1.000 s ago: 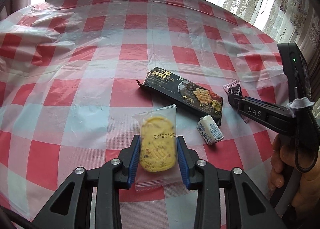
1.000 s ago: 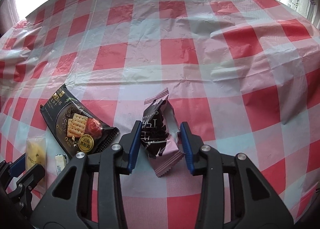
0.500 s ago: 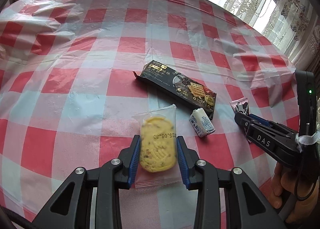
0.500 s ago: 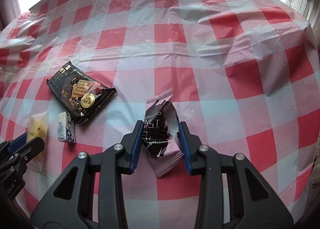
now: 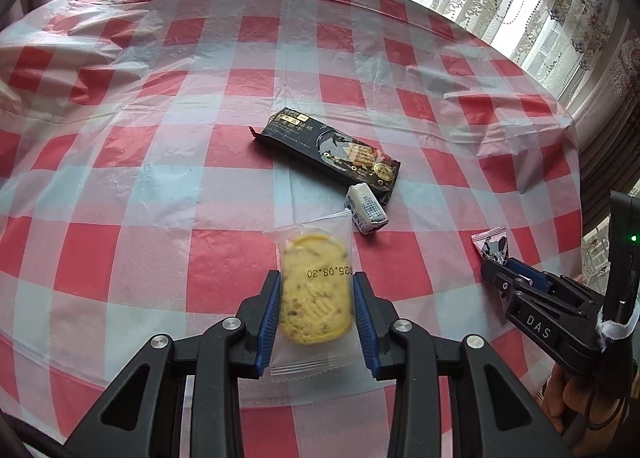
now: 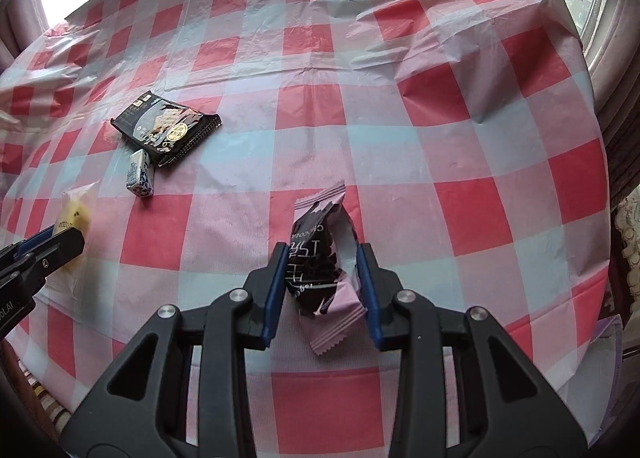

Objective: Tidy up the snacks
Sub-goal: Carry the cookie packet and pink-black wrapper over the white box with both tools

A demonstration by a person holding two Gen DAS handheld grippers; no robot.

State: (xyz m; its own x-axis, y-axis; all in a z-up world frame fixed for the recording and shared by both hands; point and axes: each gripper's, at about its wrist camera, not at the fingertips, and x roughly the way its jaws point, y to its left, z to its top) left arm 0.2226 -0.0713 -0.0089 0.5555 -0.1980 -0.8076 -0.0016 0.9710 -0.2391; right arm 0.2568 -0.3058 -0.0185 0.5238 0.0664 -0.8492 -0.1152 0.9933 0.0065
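My left gripper (image 5: 316,290) is shut on a yellow biscuit in a clear wrapper (image 5: 314,298), held above the checked cloth. The same biscuit pack (image 6: 74,213) shows at the left edge of the right wrist view. My right gripper (image 6: 322,264) is shut on a pink and black chocolate snack pack (image 6: 320,262), also lifted off the table; its tip (image 5: 494,248) shows at the right in the left wrist view. A black cracker pack (image 5: 332,151) (image 6: 166,127) lies flat mid-table, with a small white and blue candy (image 5: 366,209) (image 6: 141,173) at its near end.
The table wears a red and white checked plastic cloth (image 5: 160,137), wrinkled toward the back. Its rounded edge (image 6: 600,161) drops off at the right, with curtains (image 5: 560,17) and a window behind. A person's hand (image 5: 568,394) holds the right gripper.
Both grippers have pulled back toward the near side with their packs still held. The cracker pack and the candy now look farther off, and the right gripper has drifted right, away from them.
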